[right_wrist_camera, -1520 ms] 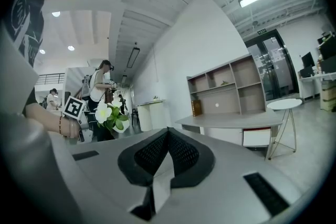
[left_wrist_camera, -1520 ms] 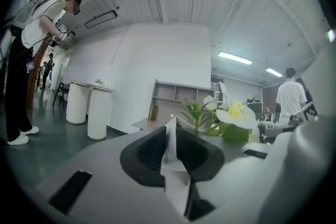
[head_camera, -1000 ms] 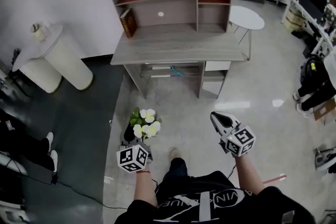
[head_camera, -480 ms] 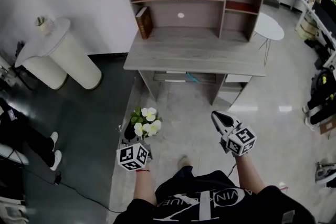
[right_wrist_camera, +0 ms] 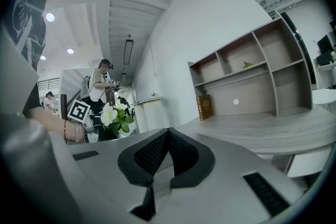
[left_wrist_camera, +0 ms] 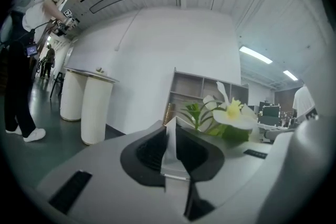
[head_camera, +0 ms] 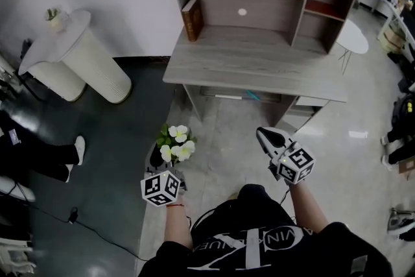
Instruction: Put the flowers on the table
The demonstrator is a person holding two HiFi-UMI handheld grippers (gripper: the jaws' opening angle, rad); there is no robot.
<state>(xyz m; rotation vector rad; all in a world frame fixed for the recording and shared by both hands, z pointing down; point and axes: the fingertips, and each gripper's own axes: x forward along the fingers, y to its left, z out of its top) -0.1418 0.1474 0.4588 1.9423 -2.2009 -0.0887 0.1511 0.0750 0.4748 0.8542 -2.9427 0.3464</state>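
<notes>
Above the floor [head_camera: 227, 139], the left claw [left_wrist_camera: 170, 136] clamps the flowers [left_wrist_camera: 231, 115] — blooms forward.

Left gripper [head_camera: 163, 172]: forearm extended forward, jaws clamped on a thin pale edge at the base of the flowers [head_camera: 176, 143]. Right gripper [head_camera: 267, 137]: forearm extended forward, jaws closed together, nothing between them.
</notes>
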